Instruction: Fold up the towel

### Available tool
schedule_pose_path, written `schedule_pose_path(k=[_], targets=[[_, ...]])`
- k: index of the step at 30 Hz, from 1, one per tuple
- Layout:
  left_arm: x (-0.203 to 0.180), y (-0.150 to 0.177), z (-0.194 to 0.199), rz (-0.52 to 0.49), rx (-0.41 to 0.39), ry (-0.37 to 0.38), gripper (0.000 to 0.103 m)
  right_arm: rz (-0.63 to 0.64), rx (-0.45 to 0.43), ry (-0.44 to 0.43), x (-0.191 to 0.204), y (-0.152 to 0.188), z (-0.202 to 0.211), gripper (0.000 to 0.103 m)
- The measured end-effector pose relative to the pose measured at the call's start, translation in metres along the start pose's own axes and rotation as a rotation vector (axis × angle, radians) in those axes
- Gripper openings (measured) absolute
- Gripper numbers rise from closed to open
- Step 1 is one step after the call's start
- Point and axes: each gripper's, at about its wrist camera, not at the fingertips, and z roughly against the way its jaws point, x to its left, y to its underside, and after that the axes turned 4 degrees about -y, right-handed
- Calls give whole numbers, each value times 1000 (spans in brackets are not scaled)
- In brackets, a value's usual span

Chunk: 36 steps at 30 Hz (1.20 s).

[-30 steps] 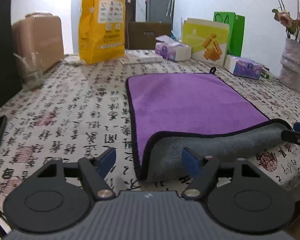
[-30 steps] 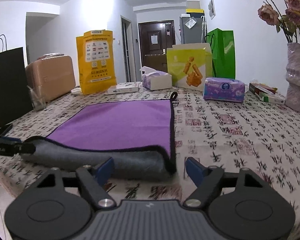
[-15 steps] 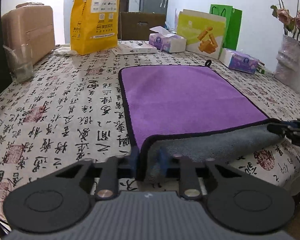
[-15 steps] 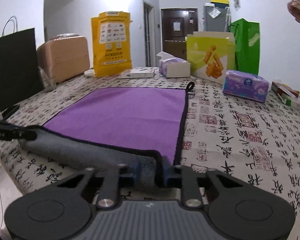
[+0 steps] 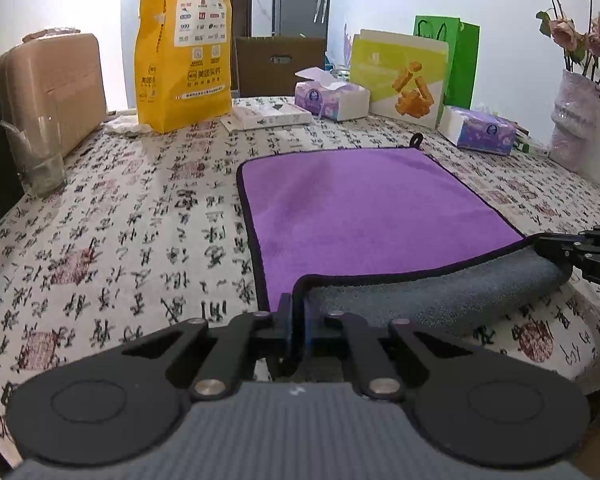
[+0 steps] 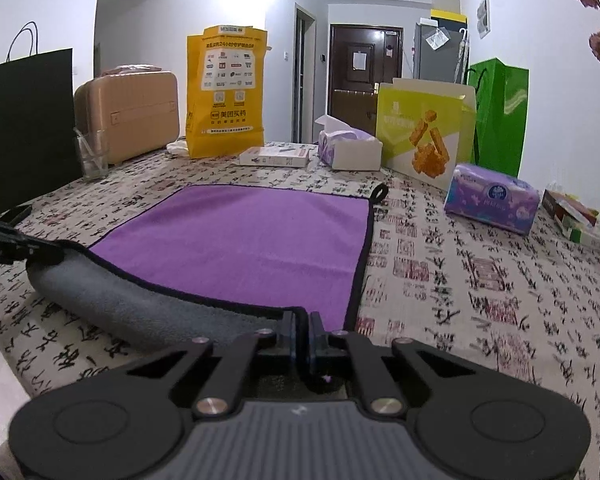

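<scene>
A purple towel with black trim and a grey underside lies flat on the patterned tablecloth; it also shows in the right wrist view. Its near edge is lifted and curled, grey side out. My left gripper is shut on the near left corner. My right gripper is shut on the near right corner. Each gripper shows at the edge of the other's view, the right one and the left one.
Along the far side stand a yellow bag, tissue boxes, a snack box, a green bag and a vase of flowers. A glass, a tan case and a black bag stand at left.
Both grippers moved in from open to shut on the towel's near corners, then lifted the near edge a little and carried it toward the far side.
</scene>
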Motion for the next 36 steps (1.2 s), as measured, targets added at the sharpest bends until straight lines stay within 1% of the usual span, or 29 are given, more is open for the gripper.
schedule_pose_path(k=[8,17,23,30,36], targets=[[4,-20,-15,-2,-21,-17,6,40,-11,12,-4,-17,-15,5],[9,-50,-35,-45,-51,-21,6,72,-18,13,-15,-41,-41,5],[11,-71,-58,-82,-69,-37,6,108,-22,17,-22,-62,-61,5],[18,-98,-81,-88,-88,-29,6,146,-6,15,-36,-87,-90,5],[24,-119,-107,-93,-72,-25,6,157,7,5,-47,-105,-113,5]])
